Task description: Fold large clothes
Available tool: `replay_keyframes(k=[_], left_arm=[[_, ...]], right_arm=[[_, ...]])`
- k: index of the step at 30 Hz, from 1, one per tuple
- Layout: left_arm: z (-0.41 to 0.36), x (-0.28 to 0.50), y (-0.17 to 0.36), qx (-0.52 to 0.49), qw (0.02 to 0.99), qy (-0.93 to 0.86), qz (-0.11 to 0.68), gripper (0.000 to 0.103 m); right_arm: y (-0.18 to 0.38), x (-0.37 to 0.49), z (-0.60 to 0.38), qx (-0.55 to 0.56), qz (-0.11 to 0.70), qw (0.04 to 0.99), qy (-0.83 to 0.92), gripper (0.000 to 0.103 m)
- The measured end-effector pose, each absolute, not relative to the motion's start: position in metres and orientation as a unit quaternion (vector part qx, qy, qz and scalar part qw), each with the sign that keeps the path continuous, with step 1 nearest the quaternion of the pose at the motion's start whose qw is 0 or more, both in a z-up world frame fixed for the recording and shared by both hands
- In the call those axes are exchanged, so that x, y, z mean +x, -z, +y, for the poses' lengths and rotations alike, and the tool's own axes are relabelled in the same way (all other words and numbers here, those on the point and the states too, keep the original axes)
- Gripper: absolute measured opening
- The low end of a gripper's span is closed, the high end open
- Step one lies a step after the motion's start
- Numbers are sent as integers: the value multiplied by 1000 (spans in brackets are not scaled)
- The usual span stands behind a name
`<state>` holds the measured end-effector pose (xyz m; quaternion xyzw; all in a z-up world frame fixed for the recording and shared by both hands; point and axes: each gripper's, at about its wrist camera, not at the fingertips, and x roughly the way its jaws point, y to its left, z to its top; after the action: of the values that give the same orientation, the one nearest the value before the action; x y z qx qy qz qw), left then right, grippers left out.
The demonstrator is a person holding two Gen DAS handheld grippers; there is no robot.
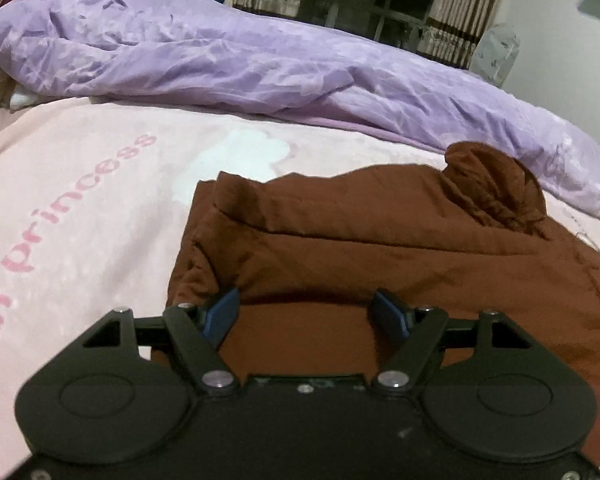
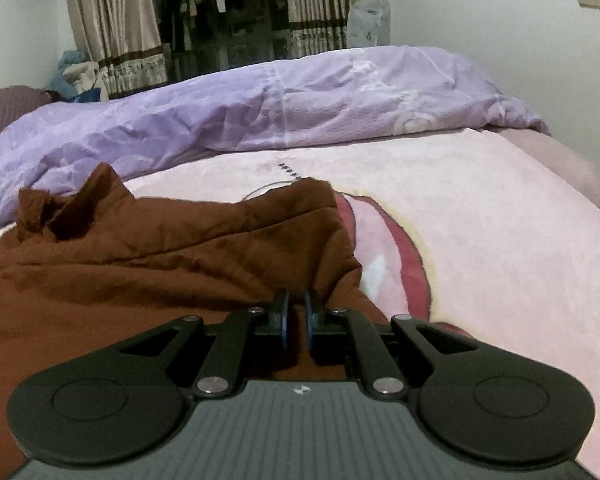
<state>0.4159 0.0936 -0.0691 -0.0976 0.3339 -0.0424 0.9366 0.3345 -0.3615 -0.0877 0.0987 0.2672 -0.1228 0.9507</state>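
Note:
A large brown garment [image 1: 380,248] lies partly folded on a pink blanket [image 1: 80,200] on the bed. My left gripper [image 1: 306,312] is open, its blue pads [image 1: 222,312] spread wide over the garment's near left part, touching or just above the cloth. In the right wrist view the same brown garment [image 2: 160,264] fills the left and middle. My right gripper [image 2: 296,312] is shut on a fold of it near its right edge, with cloth pinched between the blue pads [image 2: 285,320].
A crumpled purple duvet [image 1: 240,64] lies along the far side of the bed, also in the right wrist view [image 2: 300,96]. Curtains [image 2: 112,28] and a wardrobe stand behind. The pink blanket [image 2: 480,240] extends right to the bed's edge.

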Motion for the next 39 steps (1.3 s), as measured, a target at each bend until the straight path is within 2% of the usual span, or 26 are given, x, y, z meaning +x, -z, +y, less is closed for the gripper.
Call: replay_keyframes(k=[7,11,21,26,30,35,39], left_arm=[[91,348,29,-99,955,59,272,72],[87,315,30,-96,958,64,264,73],[96,322,71,-84,954,34,287,74],[100,322,69,-97,953,35,286,74],[98,303,50,-99,959,30,264,73],[92,285,39,-71,968,3,242,73],[98,290,51,-86,960,-2,265,73]], right_arm=[[45,272,-345,92,216,965,117,13],[42,240,-338,87,207,967,124,13],[90,242,-347,107,242,953,148,12],[93,240,-344,109,237,953,156,12],[76,235,-330,105,232,954,161,21],[43,230,-280,104,198,971,85,22],[29,236,-227,86,191,978,8,24]])
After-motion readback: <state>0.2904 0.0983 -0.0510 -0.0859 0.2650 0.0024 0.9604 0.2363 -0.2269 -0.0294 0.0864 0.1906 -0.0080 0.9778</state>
